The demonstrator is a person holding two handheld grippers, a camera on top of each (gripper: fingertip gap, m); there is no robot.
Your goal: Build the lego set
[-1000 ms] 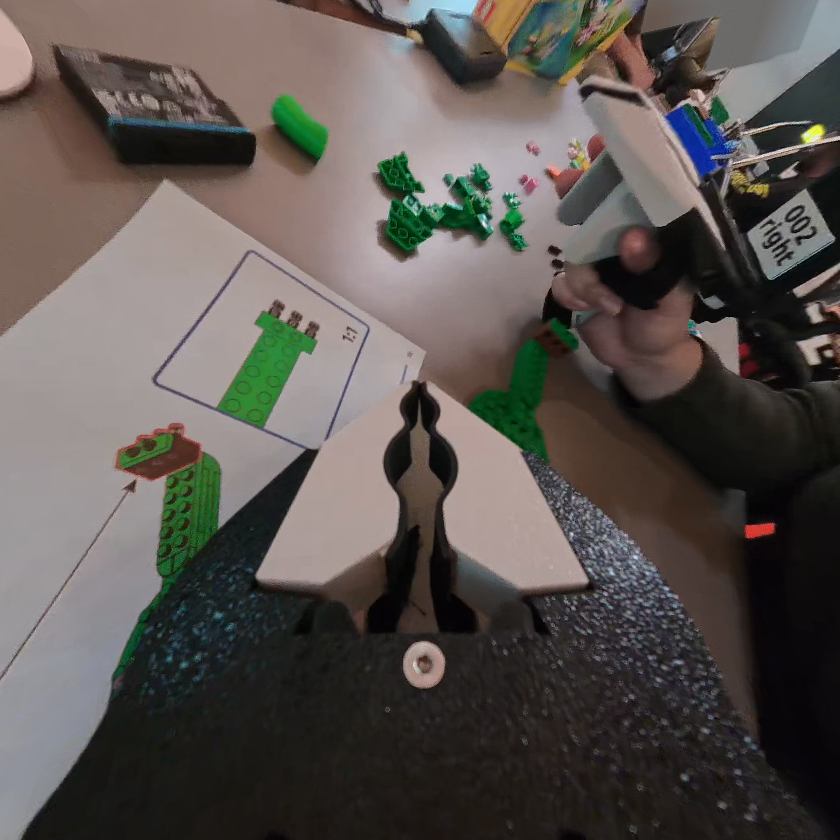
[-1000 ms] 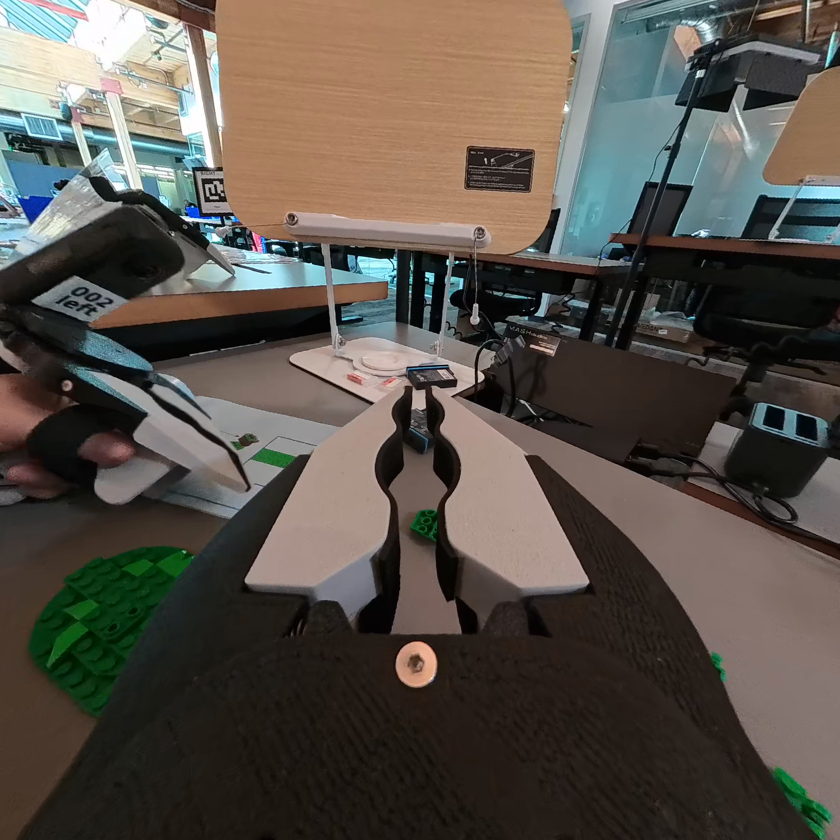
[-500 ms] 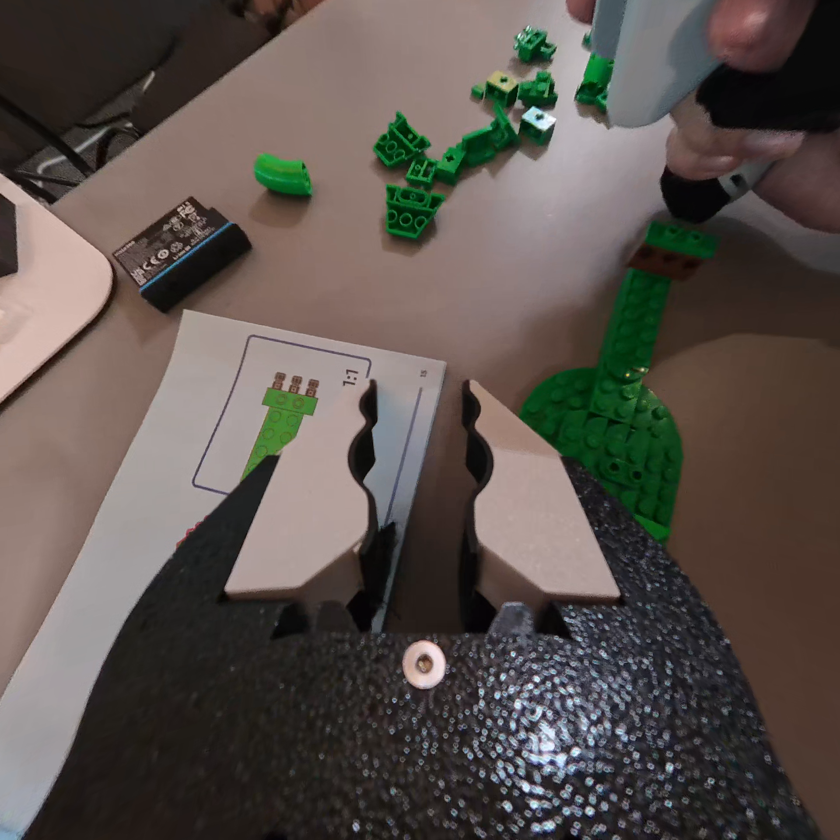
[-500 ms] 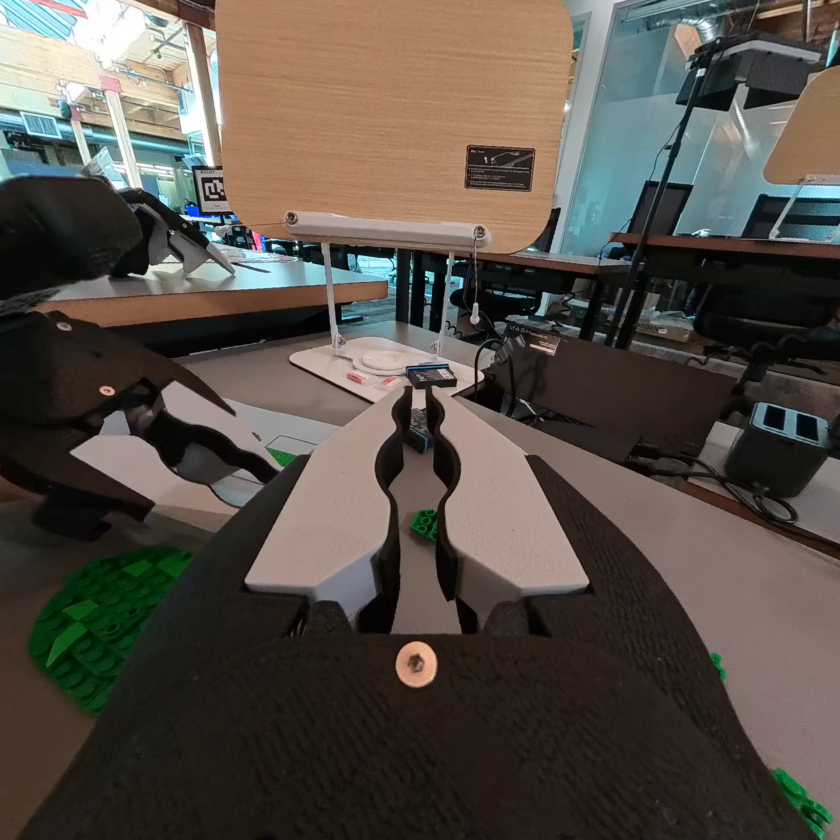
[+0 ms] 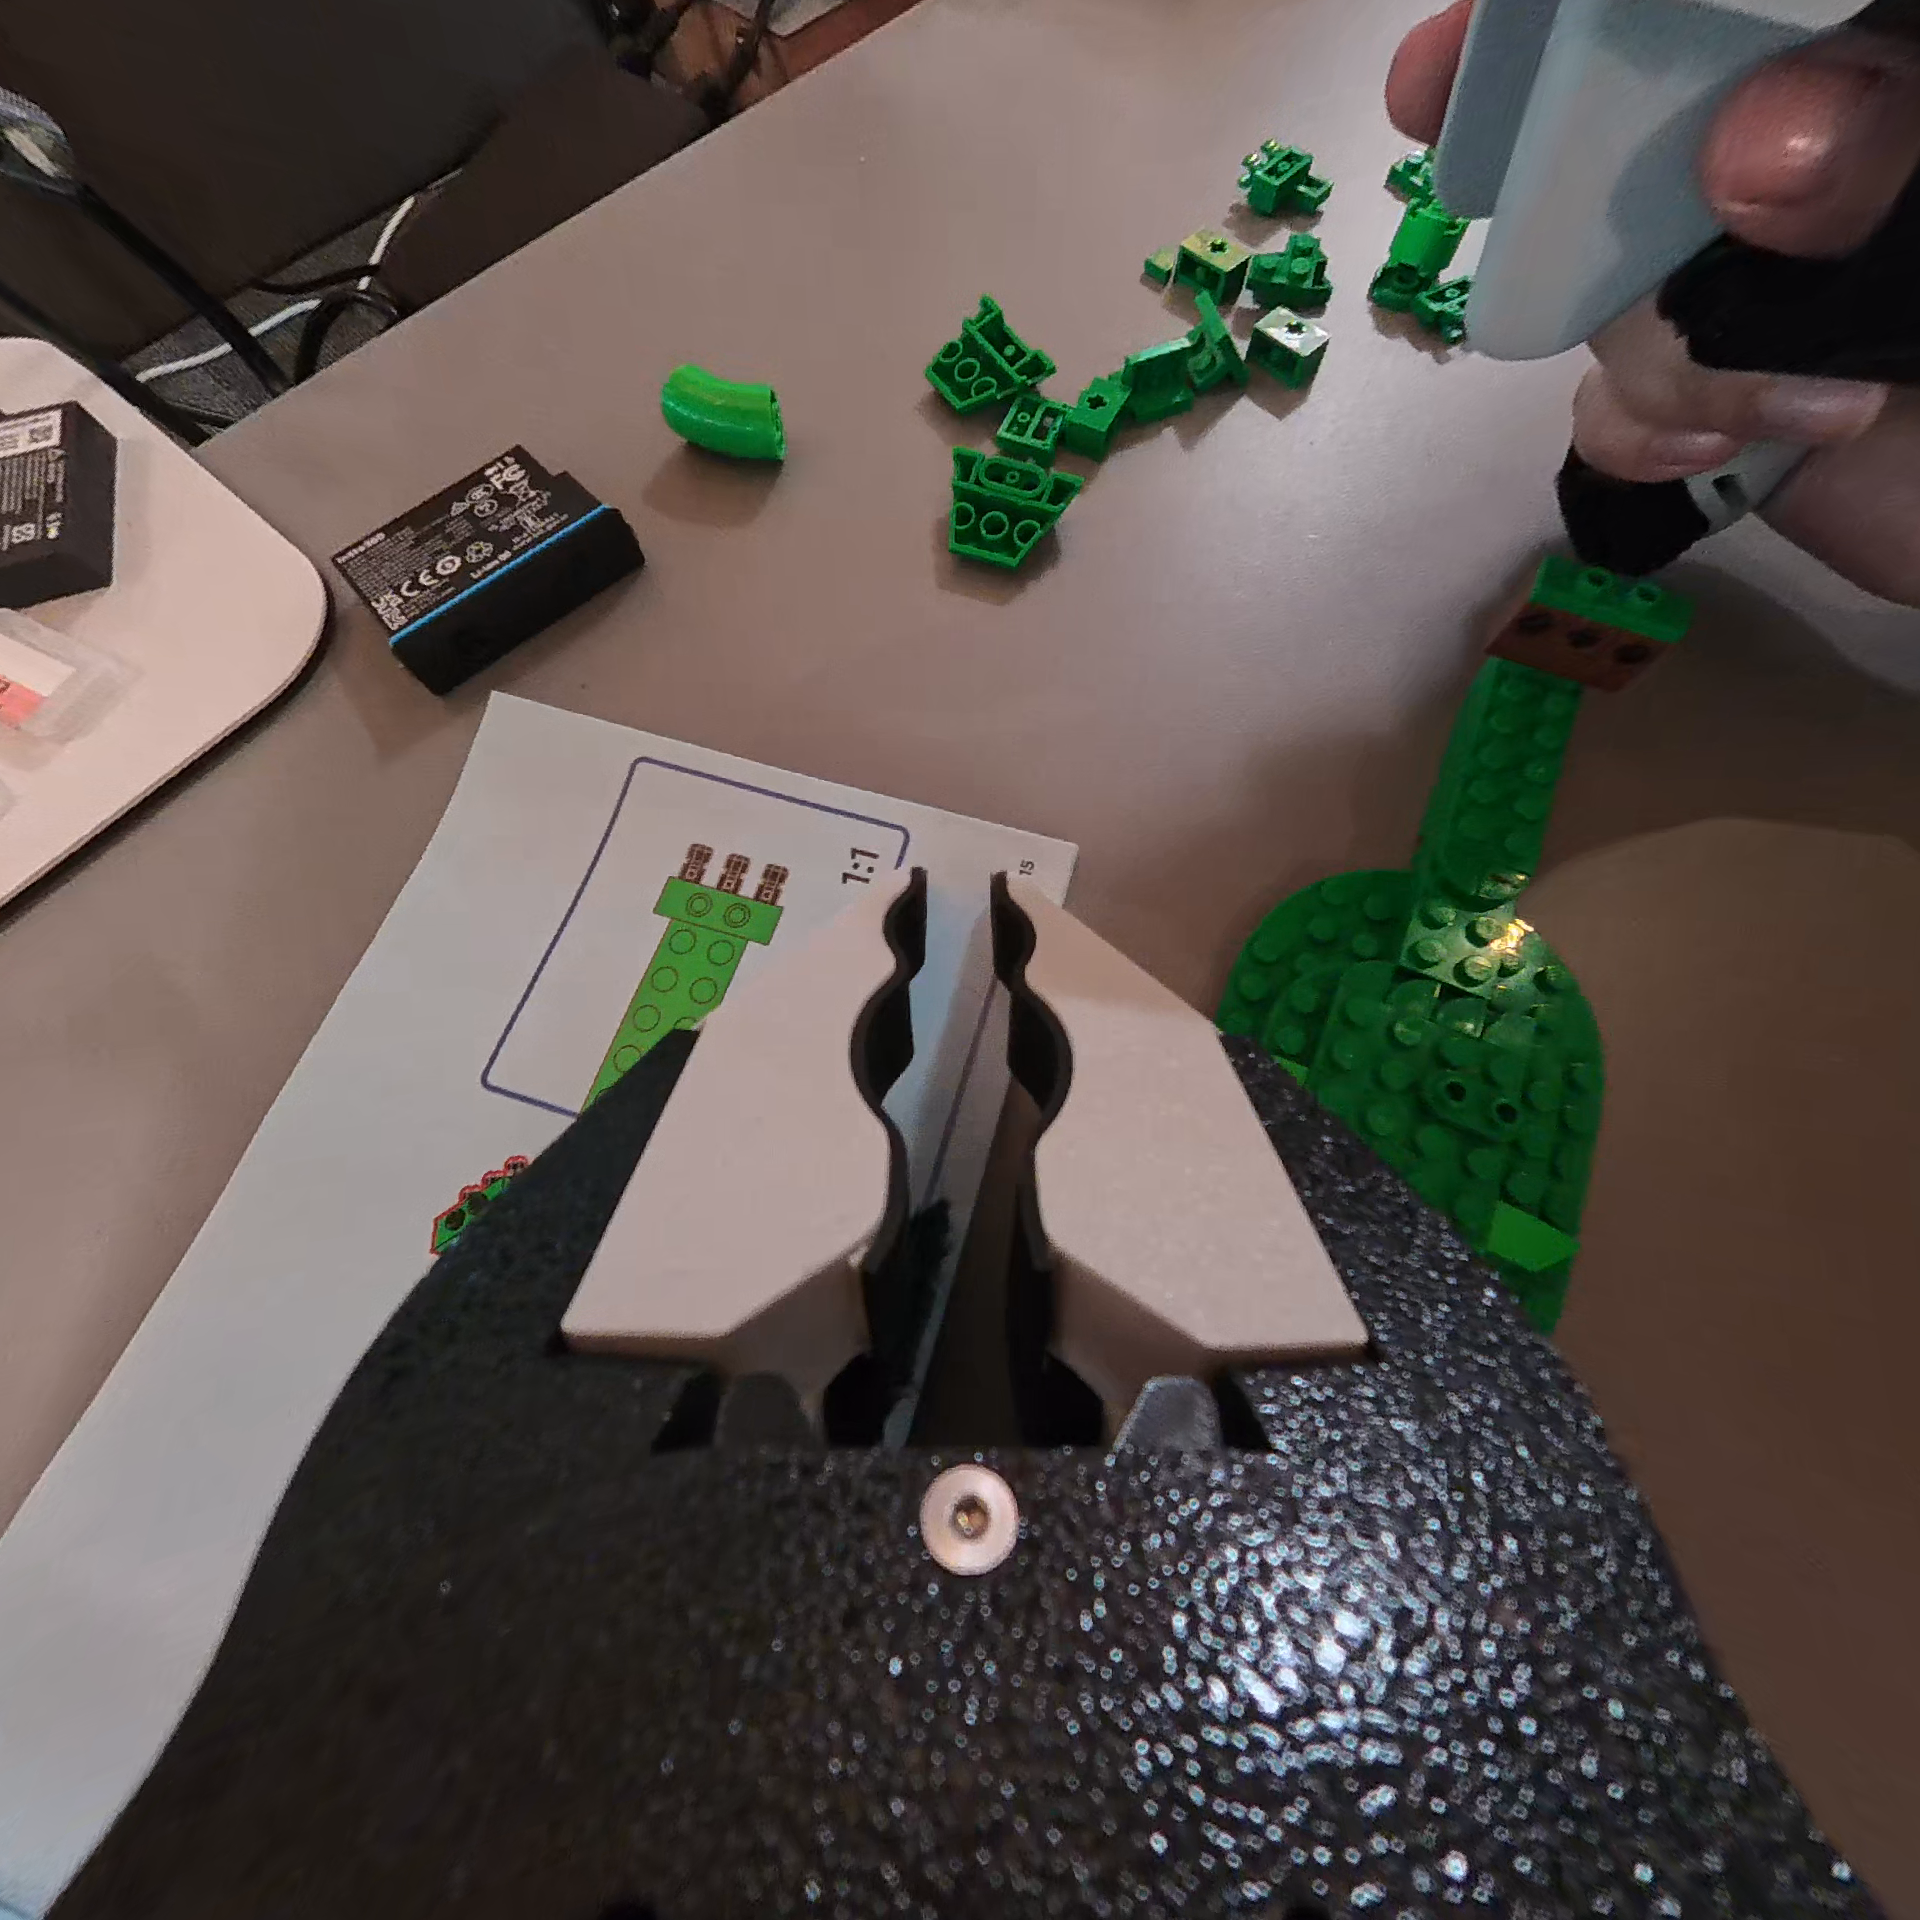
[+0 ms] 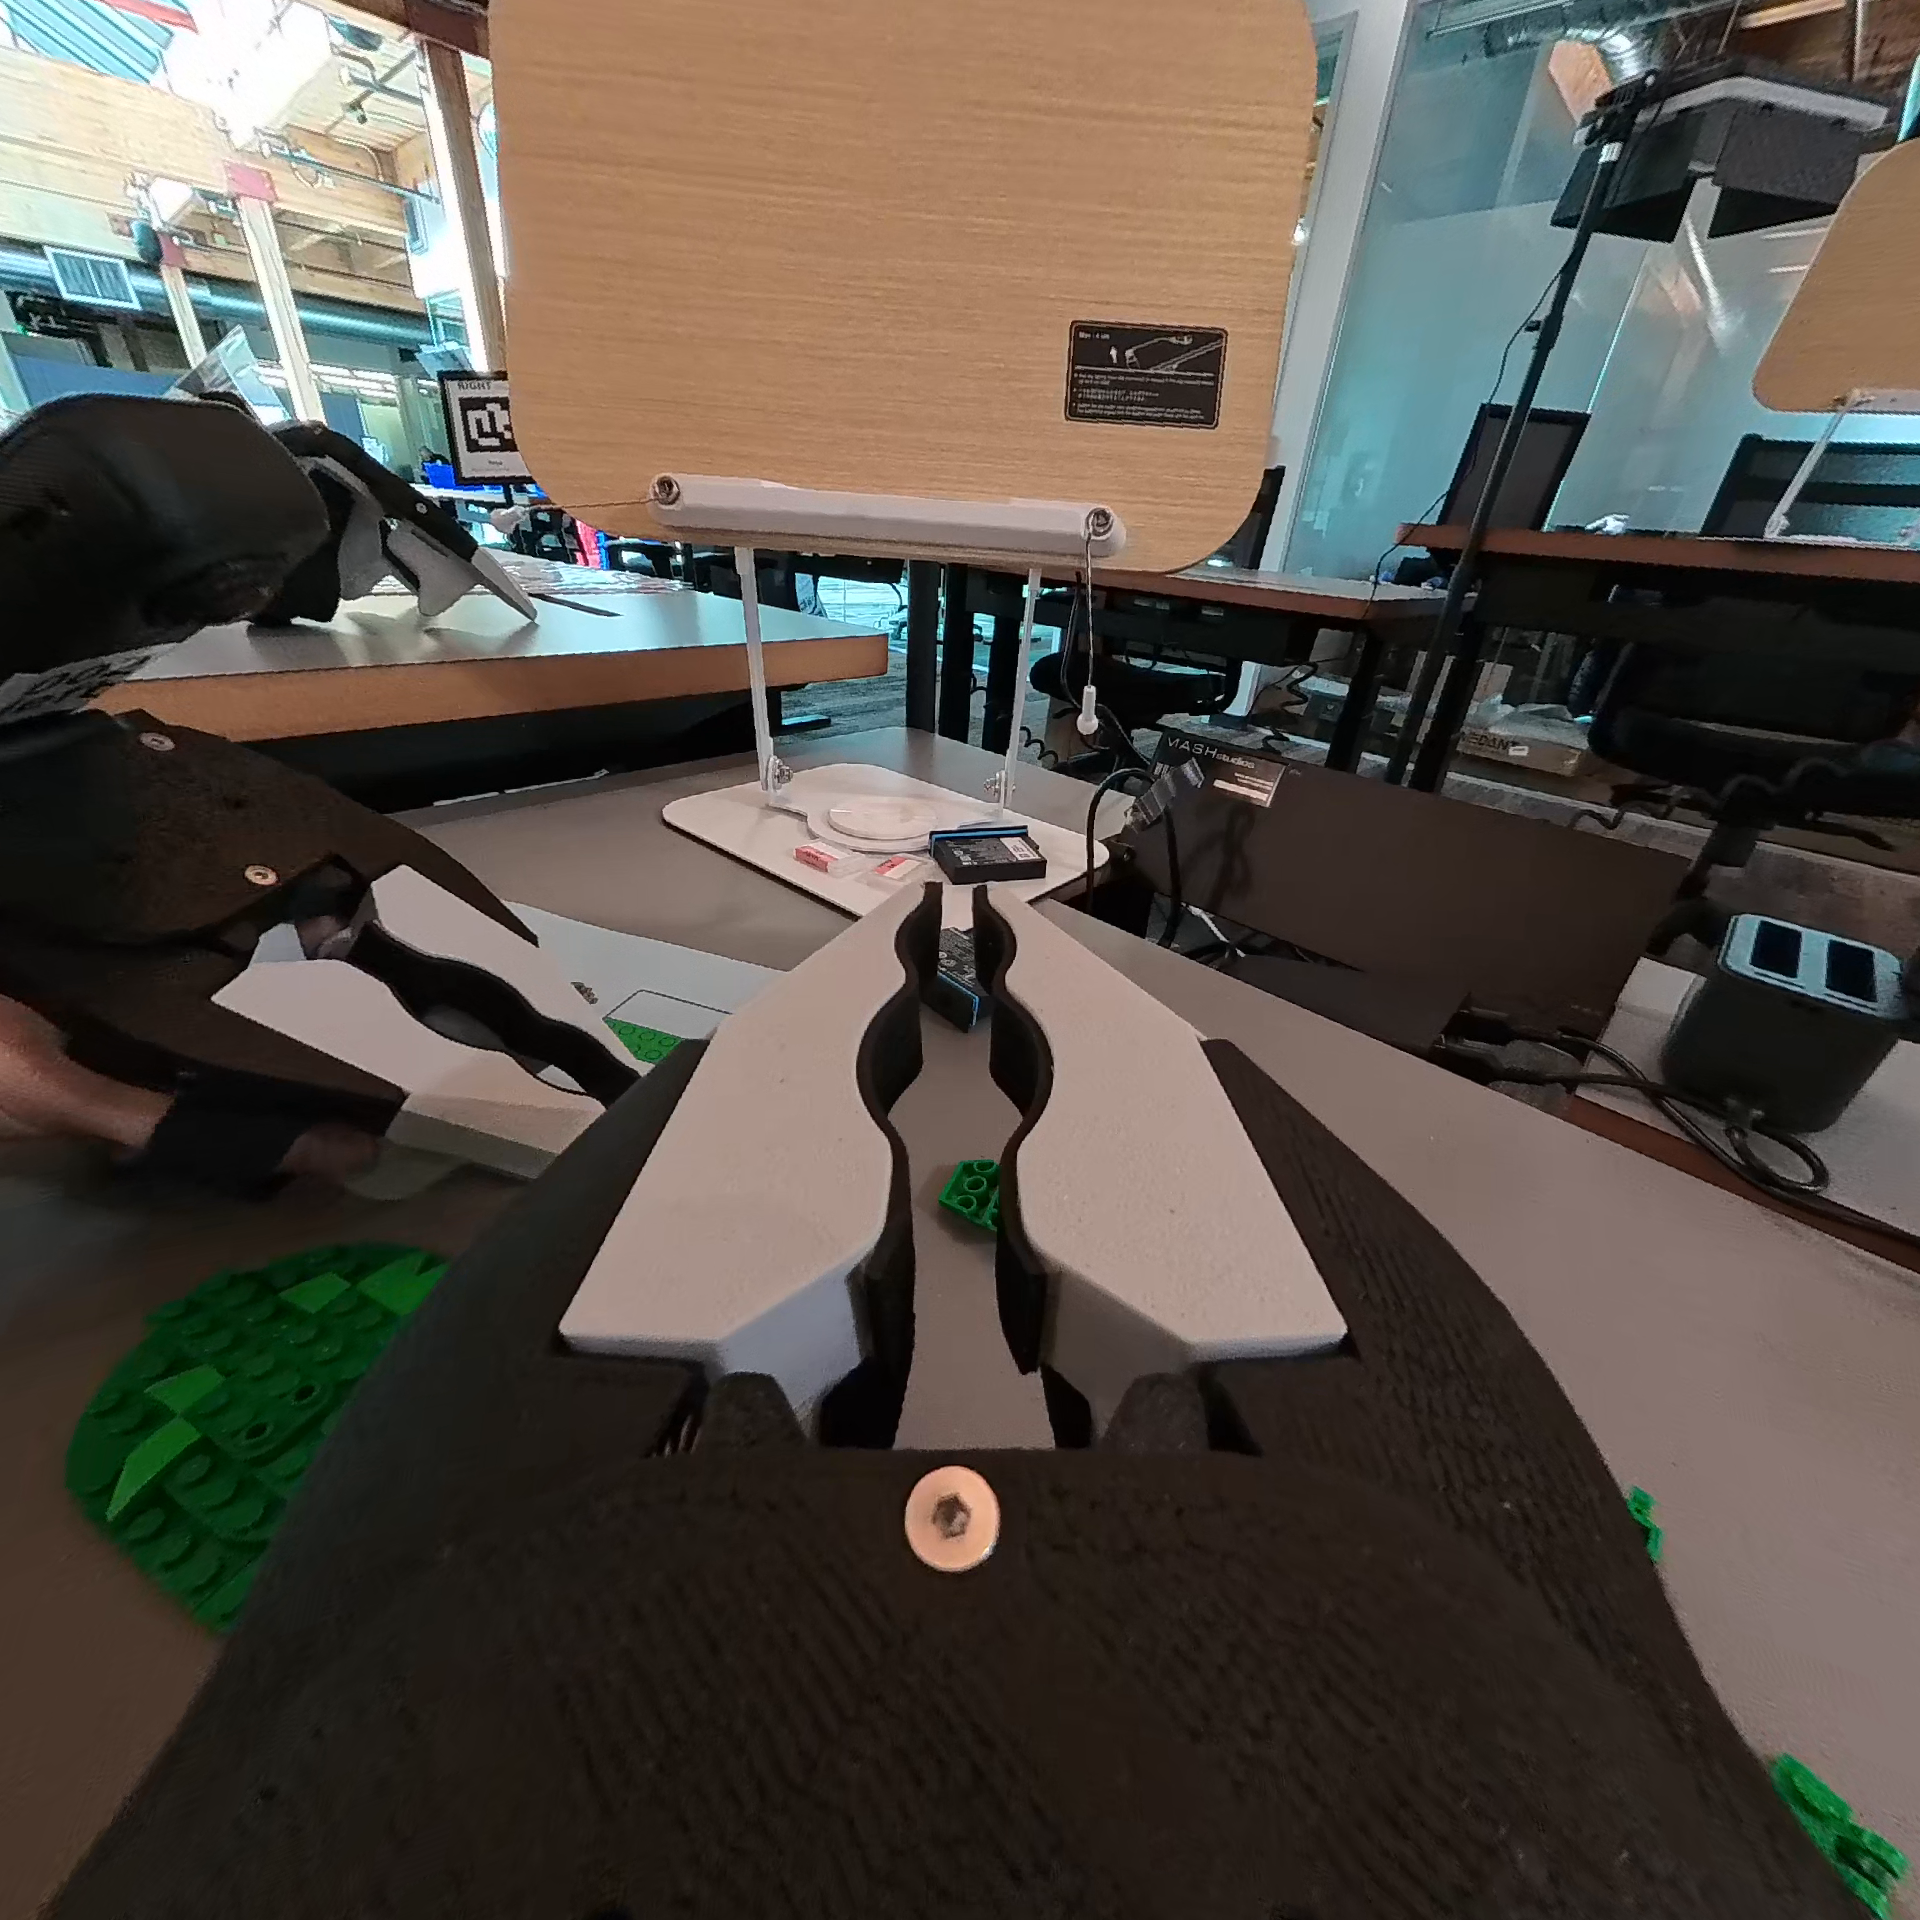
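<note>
Left gripper: your left gripper (image 5: 958, 894) hangs over the corner of the instruction sheet (image 5: 343, 1143); its fingers are nearly pressed together, a thin slit between the tips, pinching nothing.

Right gripper: your right gripper (image 6: 958, 902) is likewise almost closed and empty, pointing level across the table toward the desk lamp's wooden shade (image 6: 894, 260).

Build: the green lego build (image 5: 1455, 997), a rounded plate with a long neck ending in a brown brick (image 5: 1579, 649), lies flat at 3 o'clock of the left tips, just beside the sheet.

Loose parts: the pile of green bricks (image 5: 1091, 405) sits at 12 o'clock, well apart from the left gripper; a curved green piece (image 5: 722, 410) lies alone at 11 o'clock.

Risk, paper: if you lower the left tips here you will likely catch the sheet's edge and drag it, since nothing weighs it down.

Risk, build: the neck looks thin; a push near the brown brick could swing or snap it, as your right hand (image 5: 1714, 364) is right over that end.

Risk, scatter: sweeping toward the pile with closed fingers may knock small bricks away.

Risk, clutter: the black battery (image 5: 488, 566) at 10 o'clock lies near the sheet and could be nudged.

Surface: a smooth grey-brown table (image 5: 1039, 727), matte, with a white lamp base (image 6: 769, 831) at its far side.

Room: an open office with other desks, glass partitions and a tripod stand (image 6: 1507, 447) behind.
</note>
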